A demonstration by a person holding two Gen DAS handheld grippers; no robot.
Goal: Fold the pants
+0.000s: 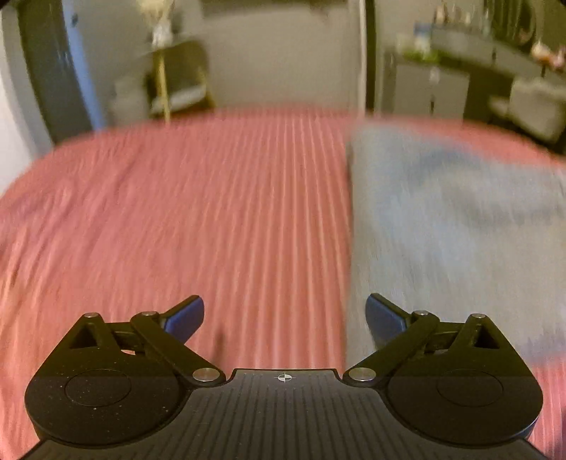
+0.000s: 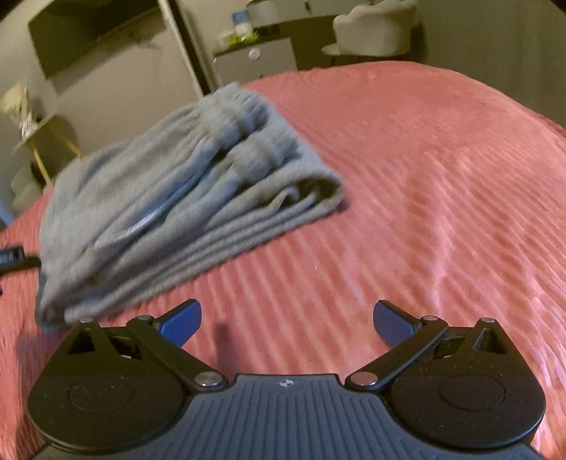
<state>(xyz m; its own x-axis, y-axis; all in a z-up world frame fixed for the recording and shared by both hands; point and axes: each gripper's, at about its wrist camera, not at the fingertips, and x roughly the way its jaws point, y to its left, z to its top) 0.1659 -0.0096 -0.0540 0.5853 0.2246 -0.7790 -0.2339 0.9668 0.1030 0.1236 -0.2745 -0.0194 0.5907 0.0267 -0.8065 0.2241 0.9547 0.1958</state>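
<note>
Grey pants [image 2: 184, 198] lie folded in a thick stack on the pink ribbed bedspread [image 2: 424, 198], ribbed waistband and cuffs at the far end. In the right wrist view they are ahead and to the left of my right gripper [image 2: 287, 318], which is open and empty, apart from the stack. In the left wrist view the pants [image 1: 456, 219] show blurred at the right. My left gripper [image 1: 284, 316] is open and empty over the bedspread [image 1: 177, 219], its right fingertip beside the pants' left edge.
A black object [image 2: 14, 260] lies on the bed at the far left of the right wrist view. Beyond the bed are a gold-legged side table [image 1: 173, 81], a dresser [image 1: 431, 81] and a pale chair [image 2: 375, 32].
</note>
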